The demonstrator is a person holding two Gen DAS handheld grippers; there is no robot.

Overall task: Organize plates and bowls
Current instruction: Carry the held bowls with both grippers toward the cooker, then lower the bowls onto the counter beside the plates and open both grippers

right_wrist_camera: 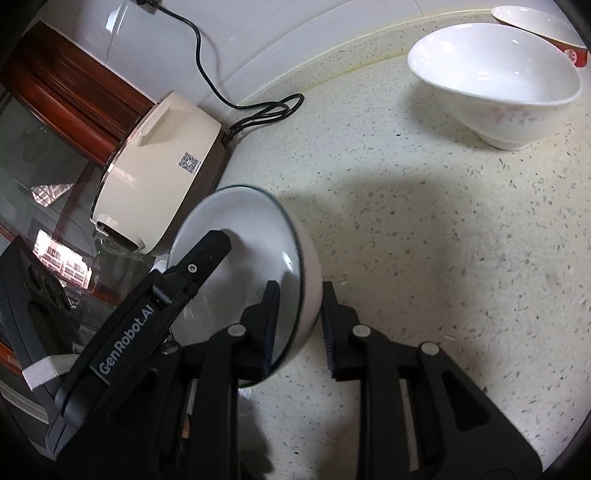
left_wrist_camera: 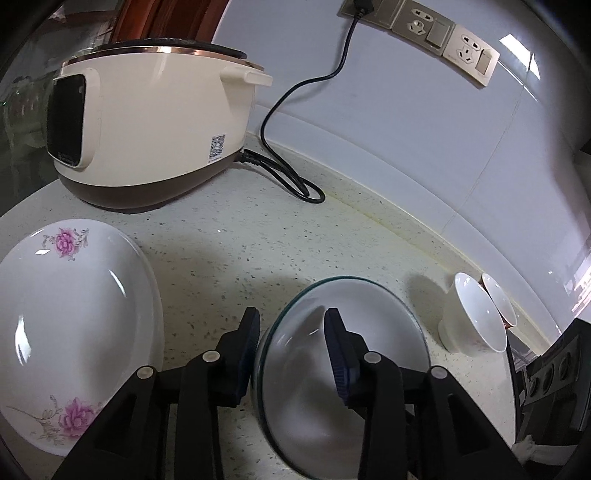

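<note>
Nearest the left wrist camera, the left gripper [left_wrist_camera: 291, 332] straddles the near left rim of a white bowl with a dark rim [left_wrist_camera: 343, 365]: one blue-padded finger sits outside the wall and the other reaches down inside, with a clear gap to the wall on each side, so the fingers are spread and not pinching. That bowl stands on the pale speckled counter [left_wrist_camera: 229, 240]. To its left, just apart, lies a large white plate with pink flowers [left_wrist_camera: 70, 314]. Off to the right, near the wall, a plain white bowl [left_wrist_camera: 469, 317] stands with a second bowl [left_wrist_camera: 498, 299] tucked close behind it. At the back left sits a cream rice cooker [left_wrist_camera: 147, 133], its black cord [left_wrist_camera: 295, 92] running up to the wall sockets [left_wrist_camera: 439, 33]. From the right wrist camera, the right gripper [right_wrist_camera: 299, 321] straddles the opposite side of the same dark-rimmed bowl [right_wrist_camera: 251, 236]; one finger is inside, the other outside beside the white wall, and I cannot tell whether the pads touch it. The left gripper's arm [right_wrist_camera: 140, 317] crosses in from the left, its finger reaching into the bowl. Farther back on the counter, well apart, the plain white bowl [right_wrist_camera: 495, 85] stands upright with the other bowl [right_wrist_camera: 535, 22] behind it.
</note>
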